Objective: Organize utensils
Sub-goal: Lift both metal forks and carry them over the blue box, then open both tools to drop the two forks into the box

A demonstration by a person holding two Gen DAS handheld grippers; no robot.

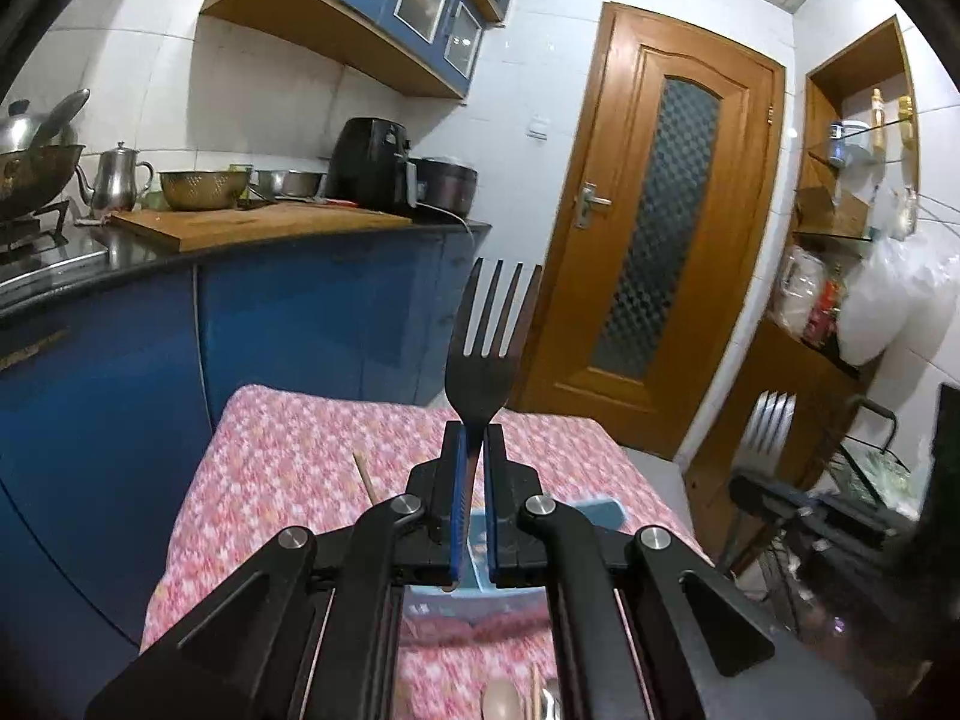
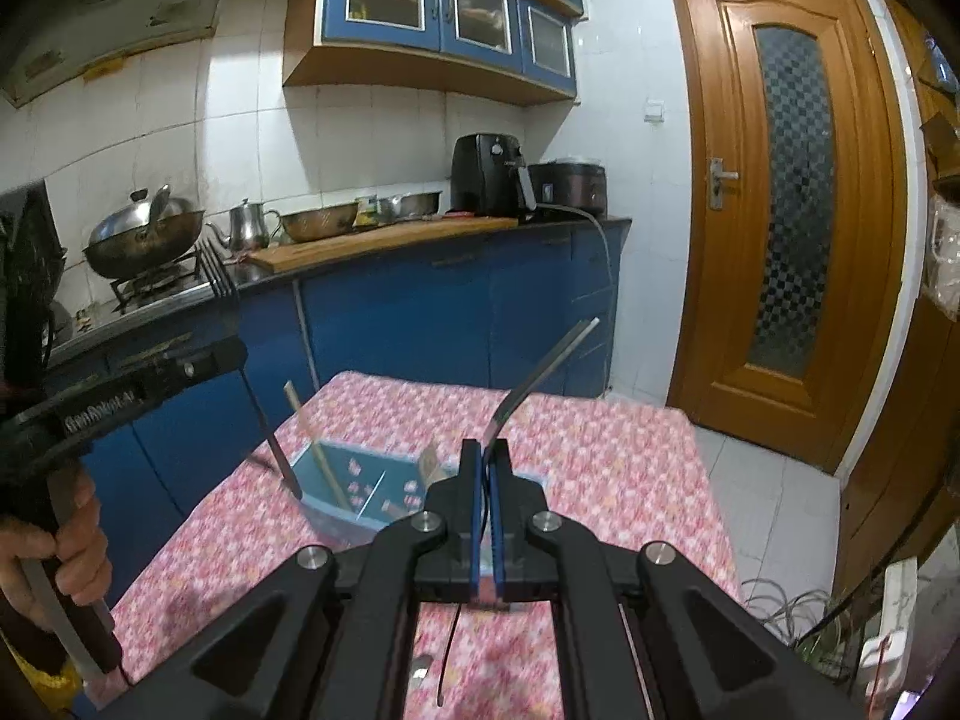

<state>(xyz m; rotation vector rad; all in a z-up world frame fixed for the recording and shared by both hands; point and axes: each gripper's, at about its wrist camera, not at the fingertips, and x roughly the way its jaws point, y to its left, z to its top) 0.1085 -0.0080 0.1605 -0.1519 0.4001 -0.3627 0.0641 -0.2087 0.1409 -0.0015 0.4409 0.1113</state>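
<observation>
My left gripper [image 1: 474, 438] is shut on a dark fork [image 1: 489, 336], tines up, held above the pink patterned table [image 1: 288, 450]. From the right wrist view the same fork [image 2: 219, 276] hangs with its handle tip at the left edge of a clear blue organizer box [image 2: 360, 480]. My right gripper [image 2: 485, 450] is shut on a silver fork [image 2: 540, 366], seen edge-on, held over the box's right side. A wooden chopstick [image 2: 315, 438] leans in the box. The box [image 1: 480, 546] shows under the left fingers.
More utensils [image 1: 522, 702] lie on the table near the front edge. A blue kitchen counter [image 2: 420, 300] with pots, cutting board and air fryer stands behind the table. A wooden door [image 2: 786, 210] is at the right. Shelves [image 1: 852, 210] stand at the far right.
</observation>
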